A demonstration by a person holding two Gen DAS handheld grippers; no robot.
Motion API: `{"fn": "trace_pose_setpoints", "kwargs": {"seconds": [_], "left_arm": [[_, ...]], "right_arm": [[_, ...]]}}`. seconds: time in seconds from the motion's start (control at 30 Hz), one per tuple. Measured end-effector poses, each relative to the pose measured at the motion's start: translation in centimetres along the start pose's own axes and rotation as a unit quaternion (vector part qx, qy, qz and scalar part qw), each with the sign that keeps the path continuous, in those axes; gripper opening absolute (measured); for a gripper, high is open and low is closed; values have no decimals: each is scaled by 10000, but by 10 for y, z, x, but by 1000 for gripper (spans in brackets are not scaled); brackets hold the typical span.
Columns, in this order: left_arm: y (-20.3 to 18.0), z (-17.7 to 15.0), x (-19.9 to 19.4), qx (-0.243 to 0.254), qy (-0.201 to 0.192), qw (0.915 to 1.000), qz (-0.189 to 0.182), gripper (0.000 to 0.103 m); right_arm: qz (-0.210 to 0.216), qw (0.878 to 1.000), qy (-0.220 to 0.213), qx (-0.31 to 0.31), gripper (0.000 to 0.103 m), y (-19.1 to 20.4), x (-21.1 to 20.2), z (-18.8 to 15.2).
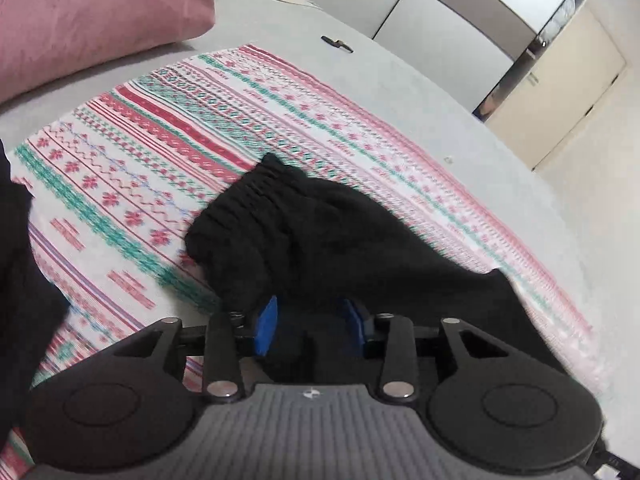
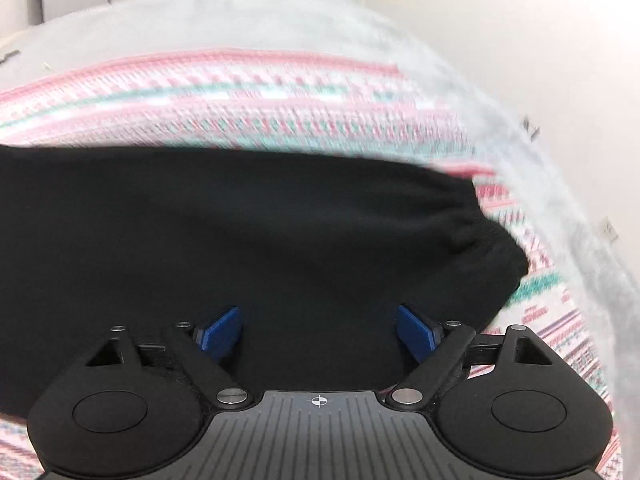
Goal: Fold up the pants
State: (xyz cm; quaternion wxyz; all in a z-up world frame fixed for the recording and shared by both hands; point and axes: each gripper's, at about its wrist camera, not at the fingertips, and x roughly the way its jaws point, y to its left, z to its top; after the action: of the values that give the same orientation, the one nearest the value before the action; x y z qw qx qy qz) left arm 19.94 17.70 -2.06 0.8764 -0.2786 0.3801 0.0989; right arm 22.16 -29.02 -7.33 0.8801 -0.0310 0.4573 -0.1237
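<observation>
One grey bed [image 1: 400,80], one patterned blanket [image 1: 160,140], one pink pillow [image 1: 80,12] upper left
One pair of black pants [image 1: 312,232] lies mid-frame; left gripper [image 1: 312,320] pinches its fabric, right gripper [image 2: 320,332] spread wide over it

The pants [image 1: 304,236] are lying on the patterned blanket [image 1: 168,148], which is lying on the bed [image 1: 400,92]. My left gripper [image 1: 310,322] is sitting at their near edge, cloth bunched between and over its fingers, waistband end pointing away. A pillow [image 1: 92,20] is resting behind and to the left; a small clip [image 1: 337,43] is lying on the bed beyond the blanket. Wardrobe doors [image 1: 420,0] are standing behind. My right gripper [image 2: 318,330] is hanging over the pants, jaws parted, cuff end [image 2: 496,248] to the right.
</observation>
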Motion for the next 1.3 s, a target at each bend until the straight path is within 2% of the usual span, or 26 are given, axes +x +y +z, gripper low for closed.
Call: {"fn": "trace_pose_setpoints", "kwargs": {"seconds": [0.07, 0.17, 0.27, 0.37, 0.43, 0.47, 0.53, 0.63, 0.73, 0.87, 1.0, 1.07, 1.1, 1.13, 1.17, 1.2, 1.23, 1.27, 1.3], "left_arm": [[-18, -3, -2, 107, -54, 9999, -56, 68], [-64, -24, -3, 677, -4, 9975, -215, 77], [-99, -48, 13, 1179, 183, 9924, -308, 78], [-123, -72, 42, 1535, 661, 9858, -147, 78], [-129, -85, 62, 1652, 989, 9813, 54, 78], [-130, -87, 69, 1686, 1050, 9799, 159, 78], [-131, -85, 73, 1747, 918, 9801, 198, 78], [-129, -83, 74, 1650, 933, 9817, 191, 79], [-133, -88, 72, 1737, 914, 9803, 214, 79], [-134, -87, 72, 1764, 917, 9798, 205, 81], [-137, -86, 76, 1723, 932, 9804, 196, 85], [-140, -86, 80, 1748, 887, 9803, 252, 86], [-142, -87, 81, 1796, 849, 9796, 304, 87], [-145, -89, 83, 1867, 814, 9784, 353, 89], [-148, -90, 85, 1928, 782, 9773, 402, 91], [-152, -91, 86, 1973, 747, 9765, 444, 91], [-155, -92, 86, 2003, 701, 9760, 495, 91], [-158, -93, 85, 2023, 640, 9758, 530, 91], [-160, -93, 82, 2045, 531, 9760, 523, 91]], "right_arm": [[371, 9989, -283, -19, 85, 15, -24, 3], [597, 9966, -544, -153, 87, 45, -51, 8], [881, 9935, -626, -349, 87, 82, -65, 9], [1252, 9894, -439, -591, 87, 115, -66, 3], [1450, 9837, -336, -1012, 87, 144, -67, -4], [1540, 9801, -317, -1214, 87, 157, -67, -9], [1649, 9762, -135, -1405, 87, 166, -58, -11], [1513, 9771, 205, -1484, 87, 167, -39, -15], [1662, 9804, 236, -1029, 88, 128, -17, -14], [1365, 9902, 135, -254, 88, 50, 15, -5], [1253, 9907, -40, 536, 88, -39, 33, -5], [922, 9917, -98, 892, 88, -78, 37, -9], [635, 9919, -131, 1088, 85, -98, 39, -13], [326, 9904, -195, 1332, 74, -119, 42, -17], [304, 9860, -313, 1612, 52, -140, 42, -24], [450, 9784, -413, 1973, 36, -156, 42, -30], [550, 9697, -391, 2347, 27, -171, 40, -32], [525, 9612, -284, 2693, 14, -183, 37, -31], [473, 9527, -273, 2991, 14, -191, 30, -31]]}}
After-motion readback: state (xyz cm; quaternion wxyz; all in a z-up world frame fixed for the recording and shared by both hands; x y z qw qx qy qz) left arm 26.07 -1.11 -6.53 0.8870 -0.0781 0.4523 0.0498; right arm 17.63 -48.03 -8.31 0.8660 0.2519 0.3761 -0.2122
